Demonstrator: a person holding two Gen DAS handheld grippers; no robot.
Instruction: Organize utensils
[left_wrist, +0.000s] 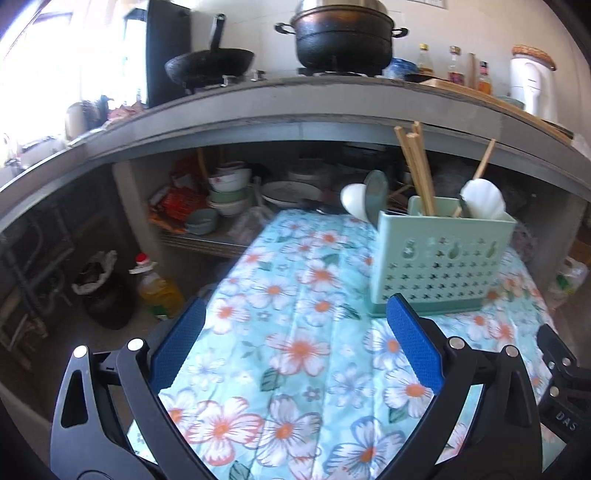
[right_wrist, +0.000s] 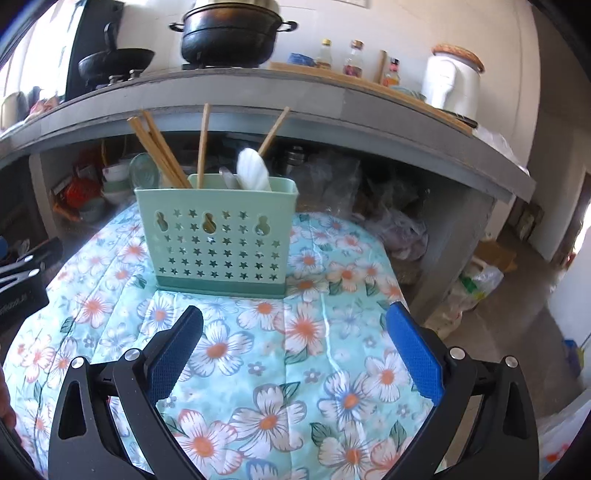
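Nearest, the left claw and right claw stood wide open and empty above the floral tabletop. Beyond, the green holder held chopsticks and spoons; no loose utensils remained visible, so the task appeared nearly complete.

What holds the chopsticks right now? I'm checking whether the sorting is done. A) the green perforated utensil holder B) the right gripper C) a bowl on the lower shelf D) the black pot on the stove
A: the chopsticks stand upright in the green utensil holder on the floral cloth, and the right gripper is open and empty.
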